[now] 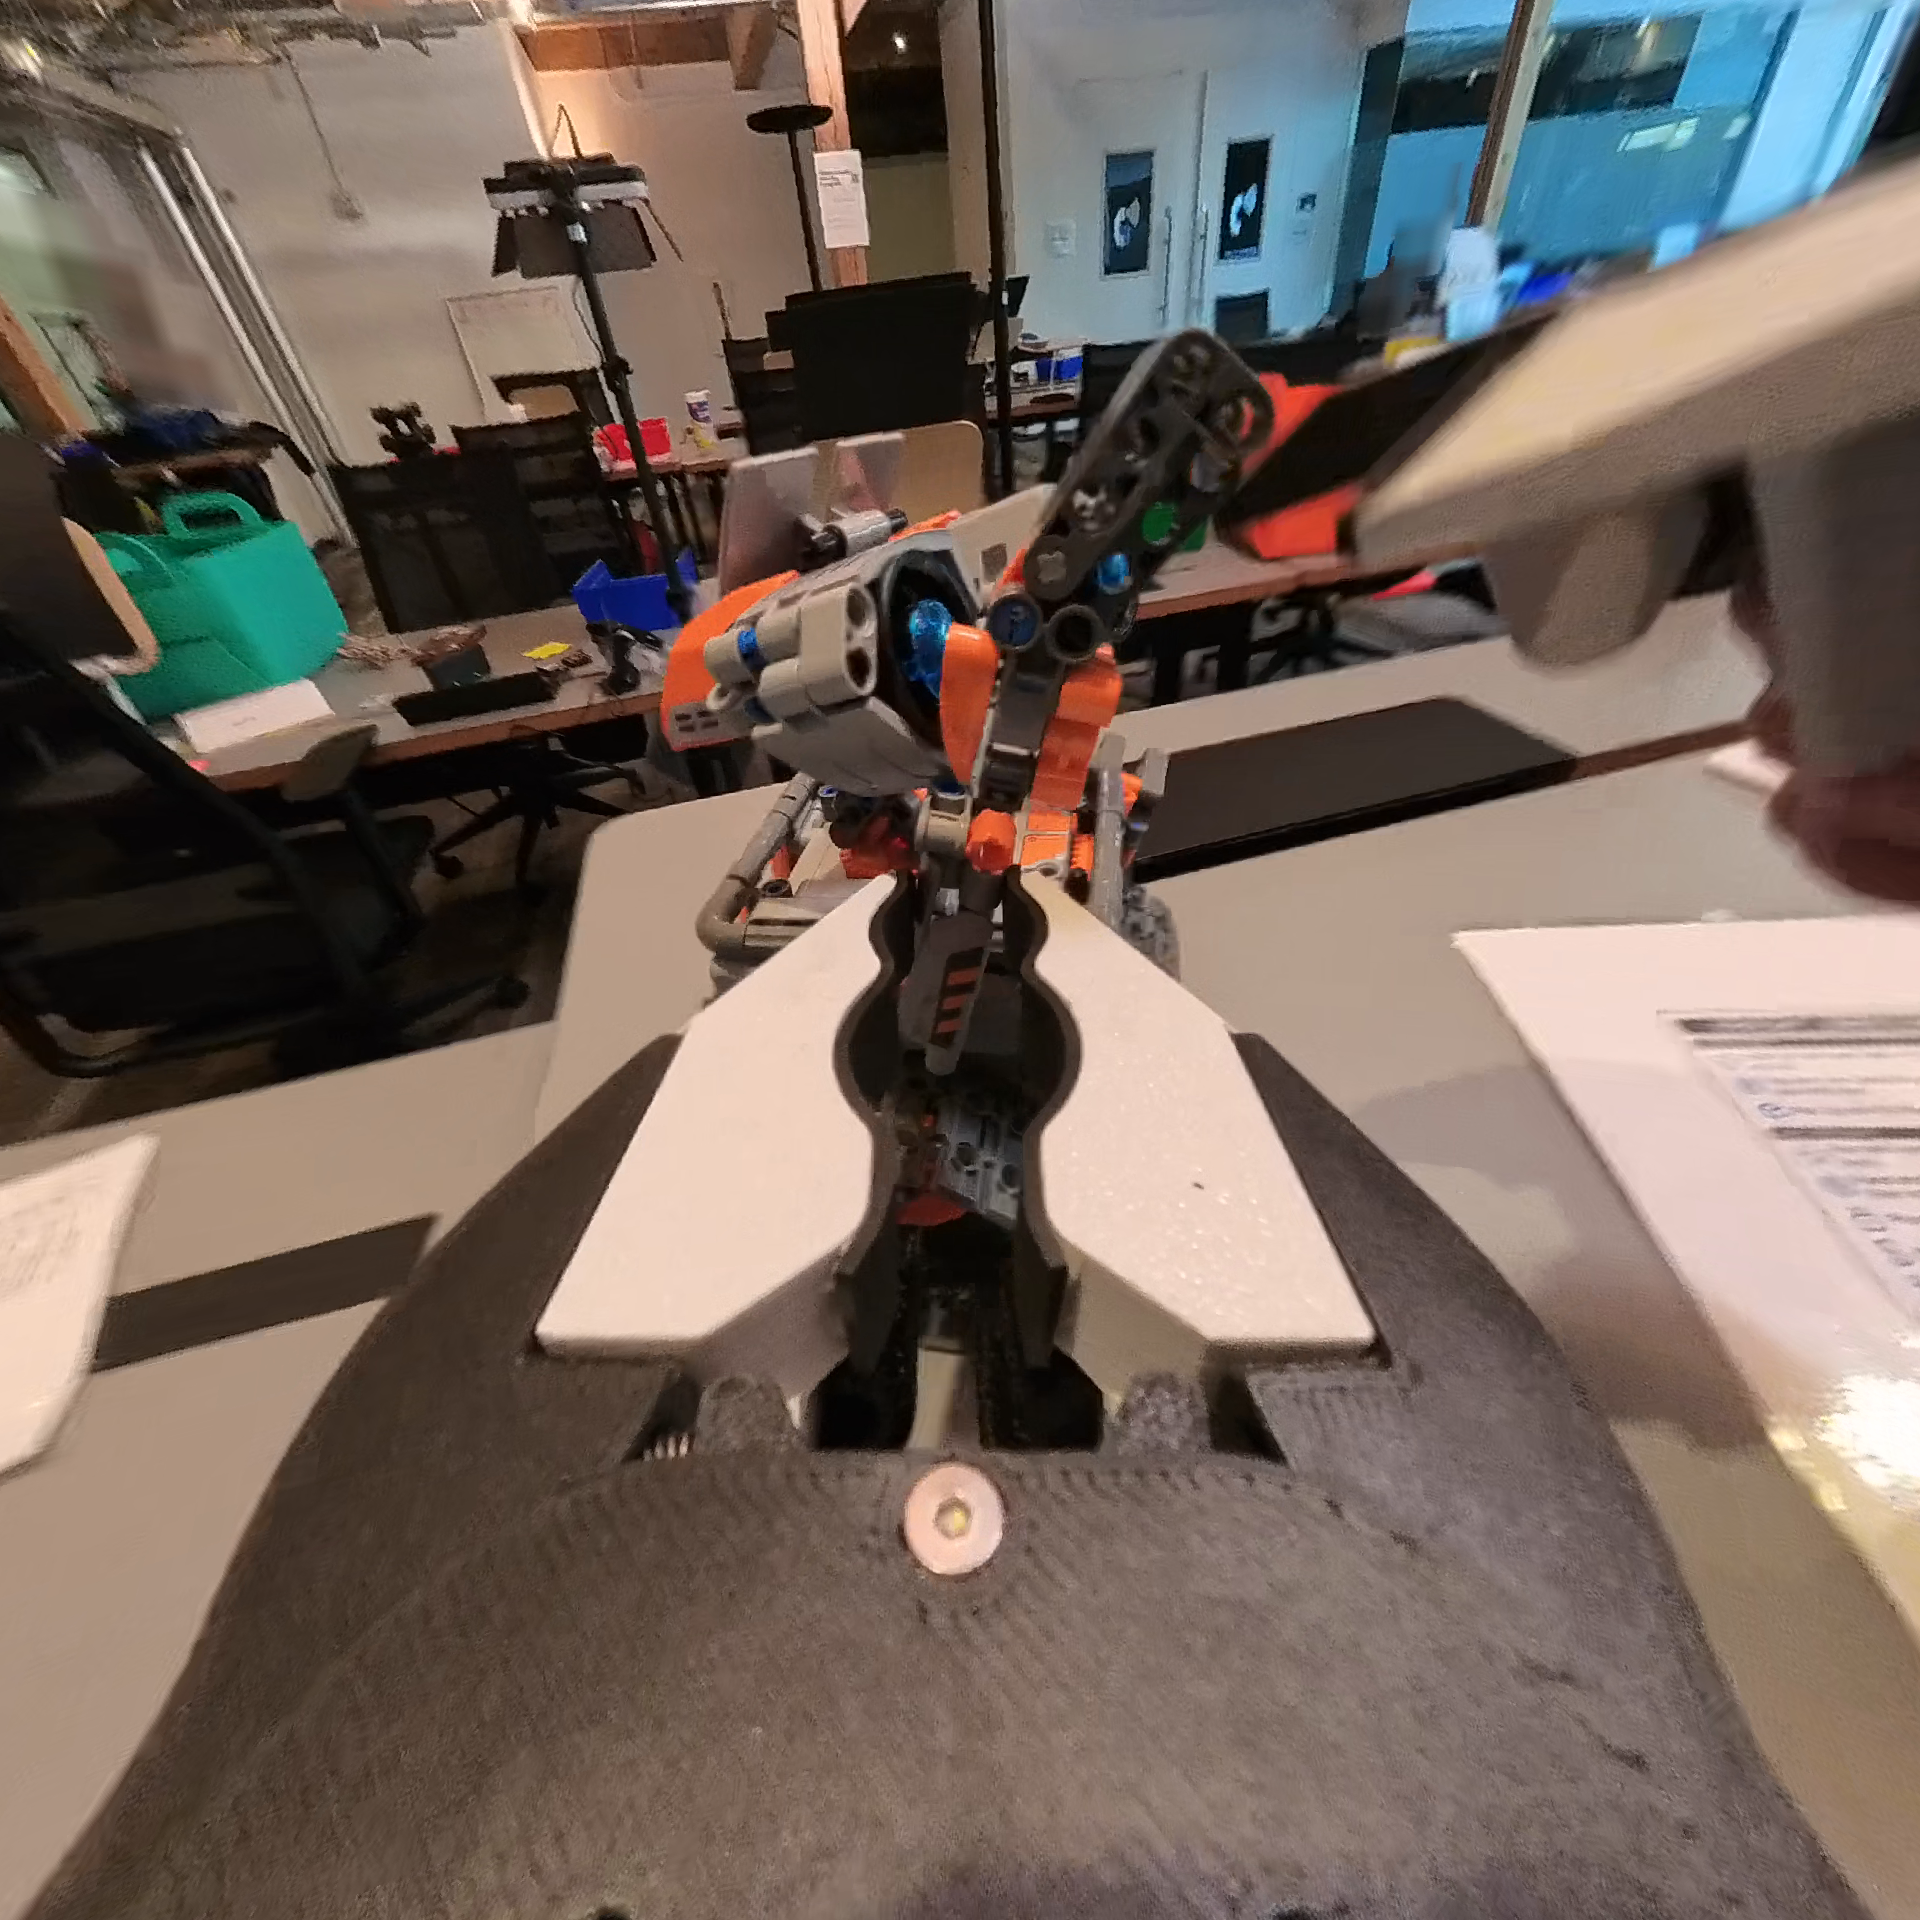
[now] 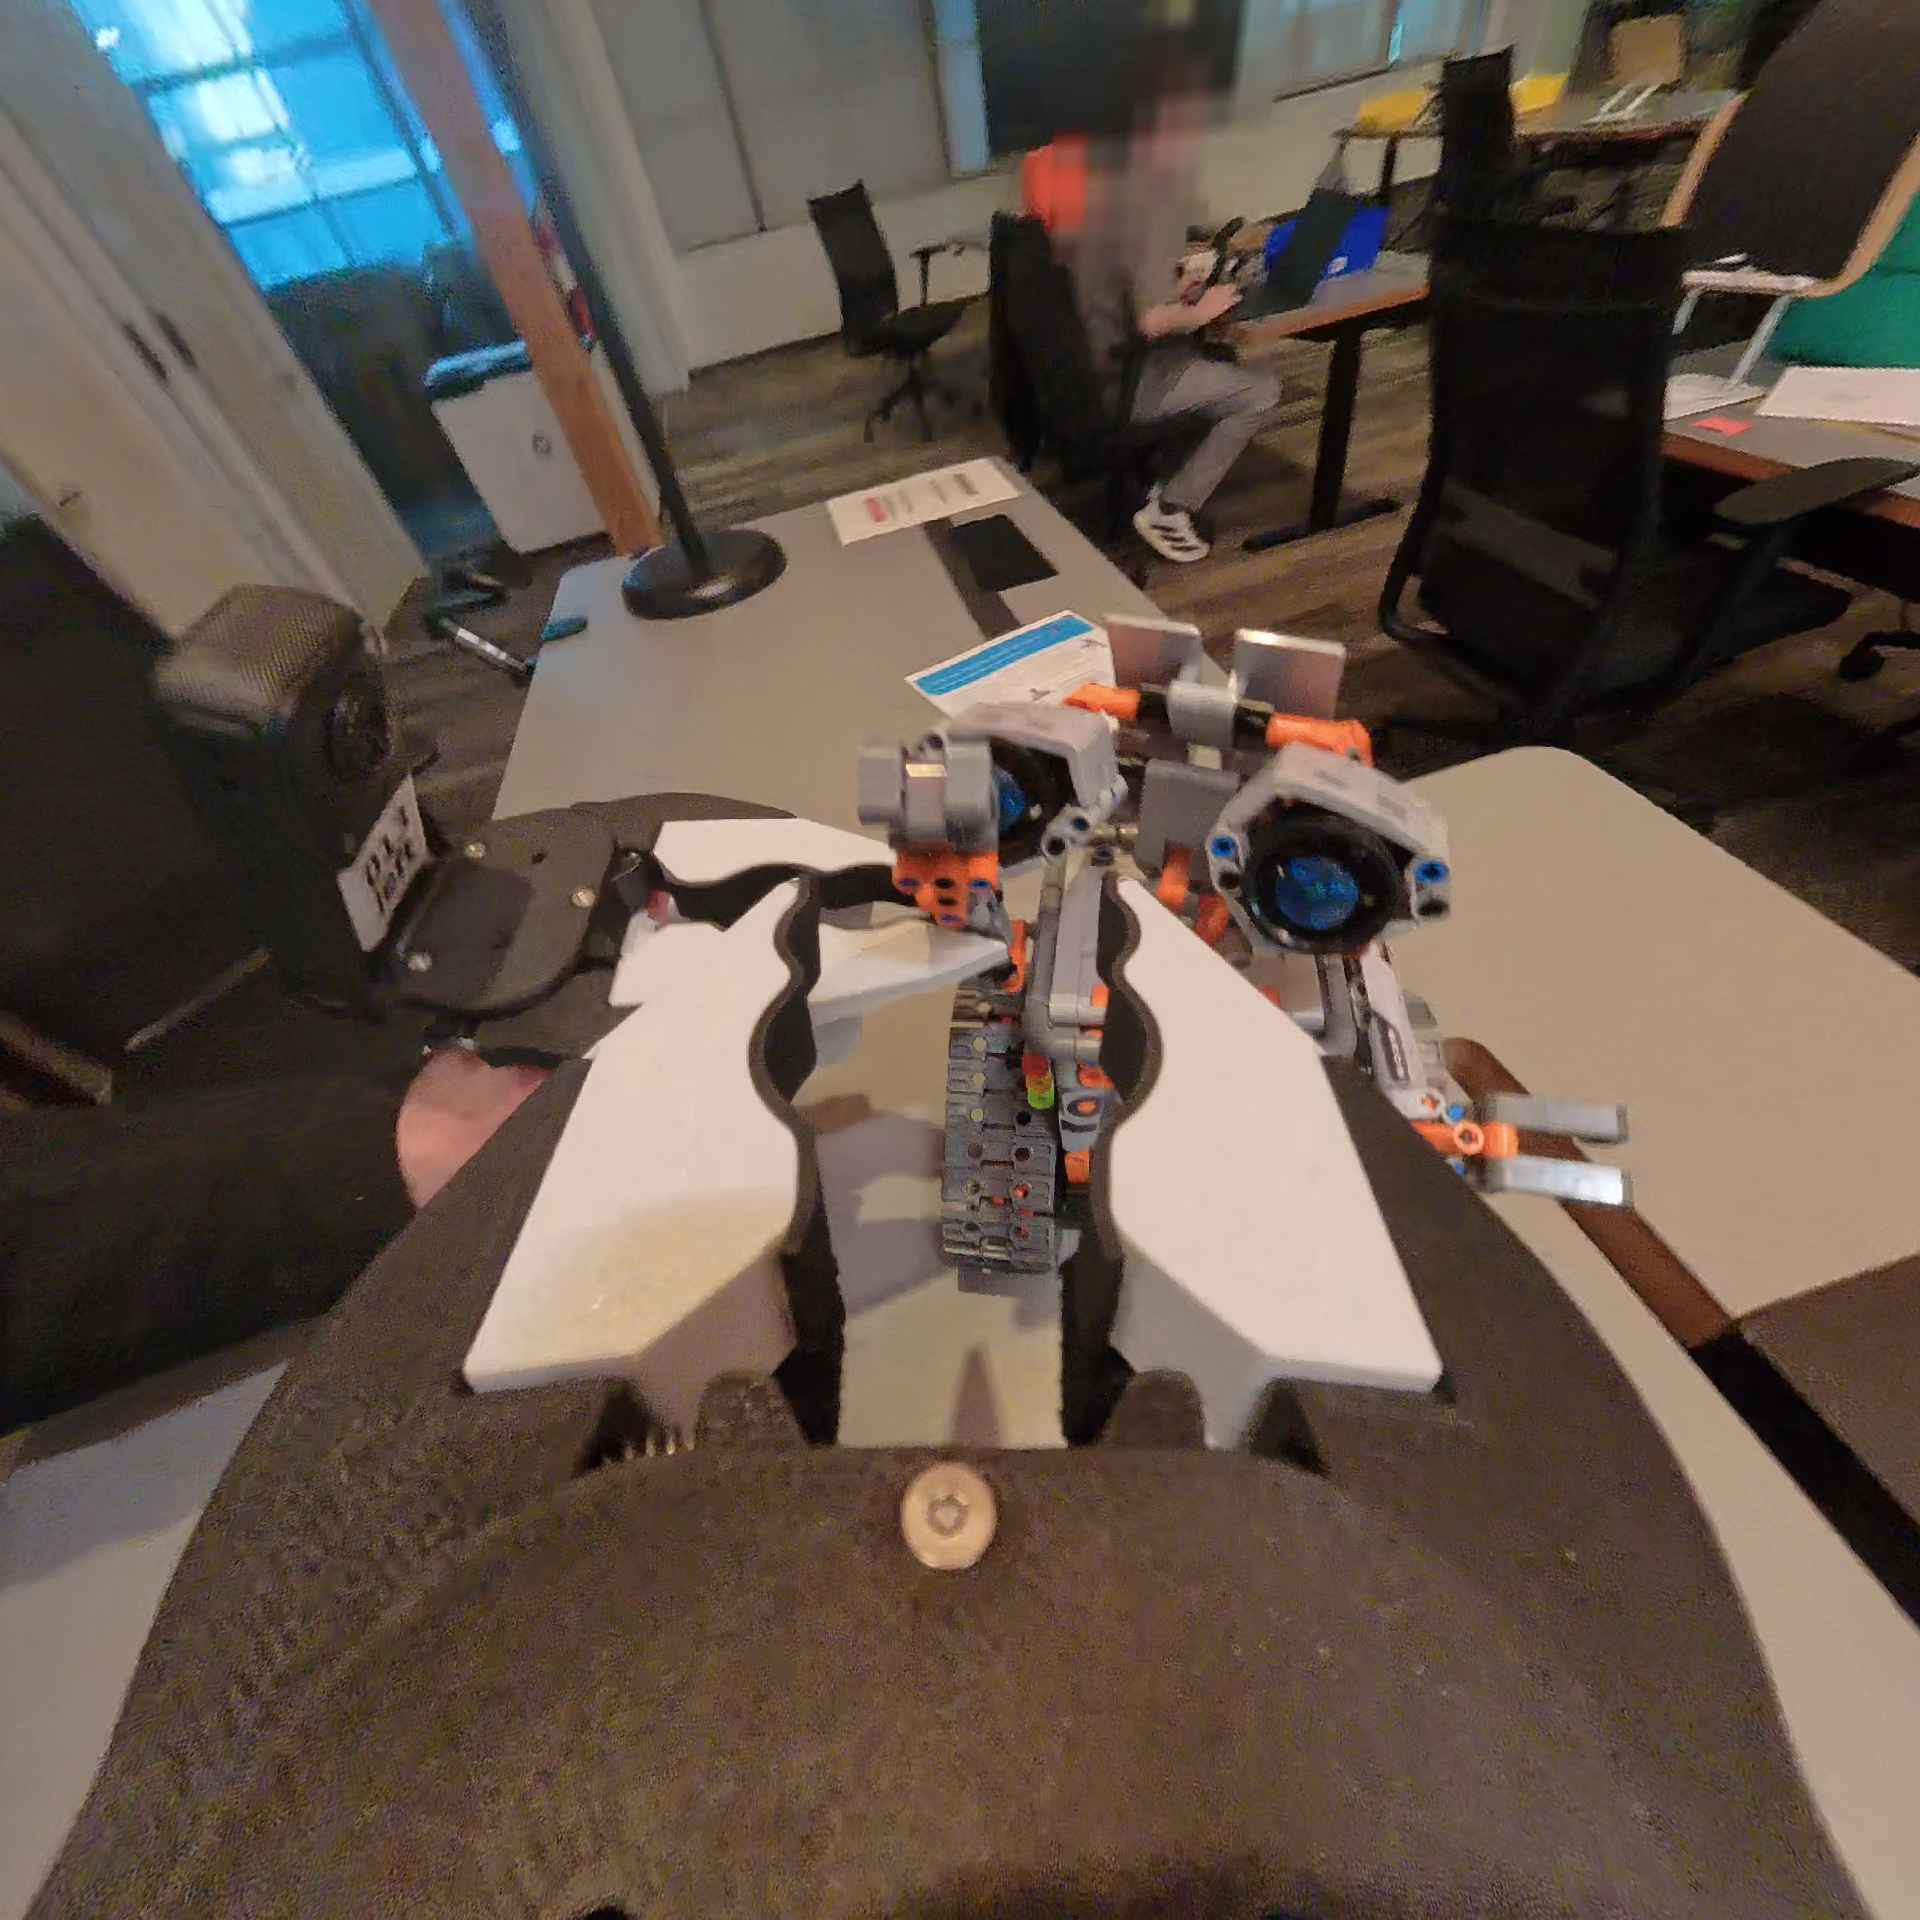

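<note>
Orange-grey brick robot (image 1: 894, 665) (no legible writing) pinched by left hand-held gripper (image 1: 951, 894); right (image 2: 956, 914) parted.

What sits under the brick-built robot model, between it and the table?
Under the robot model a dark grey studded tread rests on the grey table. The right gripper's fingers hide the rest of the base.

Open-plan office or lab: desks (image 2: 1340, 296), mesh chairs (image 2: 1548, 457), tripod (image 1: 582, 229).
</note>
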Available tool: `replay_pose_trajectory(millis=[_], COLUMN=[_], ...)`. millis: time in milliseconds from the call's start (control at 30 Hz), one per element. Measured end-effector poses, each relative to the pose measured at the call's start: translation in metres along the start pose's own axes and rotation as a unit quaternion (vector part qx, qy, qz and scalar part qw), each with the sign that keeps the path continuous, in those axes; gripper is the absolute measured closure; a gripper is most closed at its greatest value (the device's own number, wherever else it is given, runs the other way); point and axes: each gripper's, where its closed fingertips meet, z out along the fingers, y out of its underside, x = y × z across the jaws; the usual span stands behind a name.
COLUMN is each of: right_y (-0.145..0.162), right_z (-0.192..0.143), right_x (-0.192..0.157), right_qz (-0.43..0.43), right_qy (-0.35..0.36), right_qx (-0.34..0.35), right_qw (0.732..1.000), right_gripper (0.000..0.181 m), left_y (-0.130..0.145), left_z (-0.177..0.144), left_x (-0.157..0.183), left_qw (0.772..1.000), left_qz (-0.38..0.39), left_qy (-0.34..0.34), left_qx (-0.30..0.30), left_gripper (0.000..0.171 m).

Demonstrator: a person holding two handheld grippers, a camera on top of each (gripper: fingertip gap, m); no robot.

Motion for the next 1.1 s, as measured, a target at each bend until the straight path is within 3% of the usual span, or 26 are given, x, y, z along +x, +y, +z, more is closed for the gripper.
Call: replay_pose_trajectory(millis=[133,200,267,300,533,667,867,1100], right_y=[-0.008,-0.012,-0.013,-0.013,-0.014,-0.014,-0.012,-0.008], right_z=[0.008,0.009,0.007,0.006,0.003,0.004,0.004,-0.001], right_x=[-0.006,-0.007,-0.001,0.000,-0.001,-0.008,-0.009,-0.006], right_qz=[-0.035,-0.040,-0.041,-0.039,-0.010,-0.047,-0.055,-0.040], right_qy=[-0.017,-0.017,0.000,0.000,-0.001,0.019,0.041,0.029], right_qx=[-0.073,-0.093,-0.102,-0.105,-0.014,0.049,0.077,0.046], right_qw=[0.997,0.995,0.994,0.994,1.000,0.998,0.995,0.998], right_gripper=[0.125,0.133,0.158,0.158,0.159,0.159,0.158,0.159], left_y=[-0.001,-0.001,0.000,0.000,-0.001,-0.001,-0.001,-0.001], left_z=[0.001,0.001,0.000,0.000,0.000,0.000,0.001,0.001], left_x=[0.002,0.004,0.005,0.005,0.006,0.006,0.005,0.007], left_qw=[0.999,0.997,0.997,0.997,0.999,1.000,1.000,1.000], left_qz=[0.046,0.072,0.068,0.070,0.026,-0.001,-0.027,-0.008], left_qy=[-0.023,-0.031,-0.034,-0.034,-0.029,-0.021,-0.013,-0.013], left_qx=[-0.004,-0.009,-0.009,-0.009,-0.002,0.001,0.004,0.002], left_gripper=[0.159,0.159,0.160,0.160,0.159,0.159,0.159,0.157])
